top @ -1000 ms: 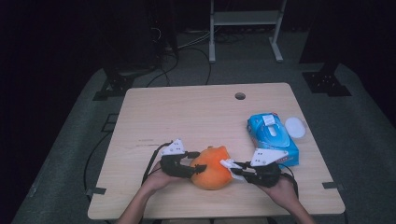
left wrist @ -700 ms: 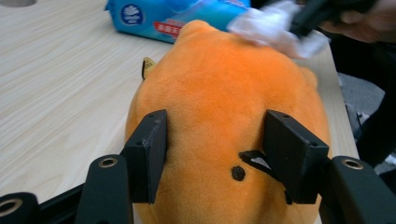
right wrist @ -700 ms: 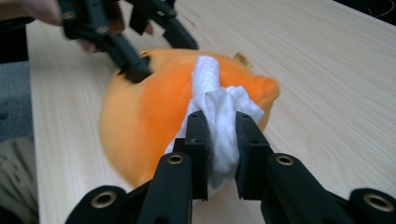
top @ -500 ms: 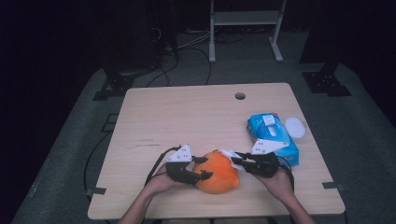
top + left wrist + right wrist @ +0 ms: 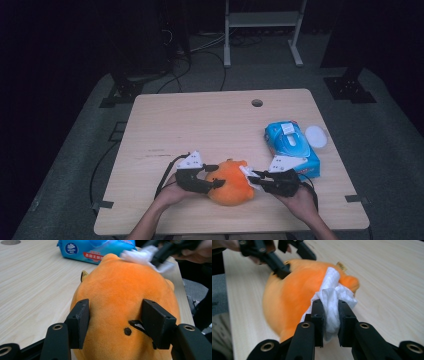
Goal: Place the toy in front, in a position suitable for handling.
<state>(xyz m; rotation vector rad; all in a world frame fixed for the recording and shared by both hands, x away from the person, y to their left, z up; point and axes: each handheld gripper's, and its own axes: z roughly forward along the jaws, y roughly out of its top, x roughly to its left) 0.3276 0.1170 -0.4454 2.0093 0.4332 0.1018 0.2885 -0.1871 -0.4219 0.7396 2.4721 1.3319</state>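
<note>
An orange plush toy (image 5: 230, 184) lies near the front edge of the wooden table (image 5: 200, 125). My left gripper (image 5: 218, 175) holds it from the left. In the left gripper view the pads (image 5: 80, 320) press into both sides of the toy (image 5: 120, 290), close to its stitched face. My right gripper (image 5: 329, 307) is shut on a crumpled white wipe (image 5: 332, 292), which rests against the toy's (image 5: 287, 297) right side. The high view shows that wipe (image 5: 248, 173) touching the toy at the tips of the right gripper (image 5: 252, 176).
A blue pack of wet wipes (image 5: 290, 142) lies just behind my right hand, with a white round lid (image 5: 316, 135) beside it. A cable hole (image 5: 257, 103) sits at the table's far side. A metal stand and cables occupy the dark floor beyond.
My right gripper with the wipe moved slightly away along the toy's side and came back. The toy and my left gripper have barely shifted.
</note>
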